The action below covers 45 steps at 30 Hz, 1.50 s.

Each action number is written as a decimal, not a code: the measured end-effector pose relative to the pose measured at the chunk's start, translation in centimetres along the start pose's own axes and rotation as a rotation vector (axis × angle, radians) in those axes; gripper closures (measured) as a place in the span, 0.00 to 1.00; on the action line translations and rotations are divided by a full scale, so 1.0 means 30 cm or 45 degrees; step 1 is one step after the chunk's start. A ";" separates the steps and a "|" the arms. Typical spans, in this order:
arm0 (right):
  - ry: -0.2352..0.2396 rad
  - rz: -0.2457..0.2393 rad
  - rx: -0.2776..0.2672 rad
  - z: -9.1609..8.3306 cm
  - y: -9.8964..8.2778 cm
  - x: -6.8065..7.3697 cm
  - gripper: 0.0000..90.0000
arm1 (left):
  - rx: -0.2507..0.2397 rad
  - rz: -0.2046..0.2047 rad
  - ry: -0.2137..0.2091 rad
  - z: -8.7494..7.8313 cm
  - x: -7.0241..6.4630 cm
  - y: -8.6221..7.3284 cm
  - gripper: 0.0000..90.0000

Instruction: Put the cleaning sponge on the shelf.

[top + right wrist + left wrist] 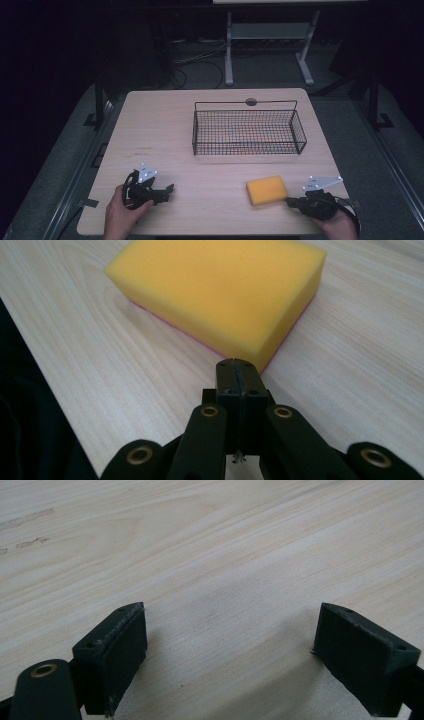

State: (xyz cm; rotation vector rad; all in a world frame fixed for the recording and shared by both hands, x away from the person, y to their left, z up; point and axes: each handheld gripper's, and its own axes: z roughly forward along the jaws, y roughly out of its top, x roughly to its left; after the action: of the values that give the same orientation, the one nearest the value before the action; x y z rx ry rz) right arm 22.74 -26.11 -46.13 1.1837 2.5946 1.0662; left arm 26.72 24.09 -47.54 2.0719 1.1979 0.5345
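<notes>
A yellow sponge (266, 190) with a pink underside lies flat on the wooden table (165, 125), near the front right. My right gripper (291, 202) rests just right of it, jaws pressed together with nothing between them; in the right gripper view the shut tips (238, 366) sit a short way off the corner of the sponge (220, 290). My left gripper (168, 190) lies at the front left of the table, held by a hand. Its jaws stand wide apart over bare wood (230, 630), holding nothing.
A black wire basket (248, 131) with a tall handle stands at the middle right of the table, behind the sponge. Beyond the far edge are a white table frame (230, 50) and cables on the dark floor.
</notes>
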 end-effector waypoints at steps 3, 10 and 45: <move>-0.005 -0.013 0.005 0.005 0.009 -0.006 1.00 | 0.001 0.000 0.000 0.000 0.000 0.000 0.14; -0.019 -0.013 0.008 0.017 0.032 -0.022 1.00 | 0.001 0.000 0.000 0.000 0.000 0.000 0.14; -0.045 -0.062 -0.007 0.099 0.168 -0.102 1.00 | 0.000 0.000 0.000 0.000 0.000 0.000 0.14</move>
State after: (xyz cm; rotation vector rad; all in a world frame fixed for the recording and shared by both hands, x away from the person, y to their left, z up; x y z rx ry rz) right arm 29.07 -24.29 -45.74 1.1216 2.5787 1.0328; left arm 26.71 24.09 -47.54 2.0721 1.1980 0.5347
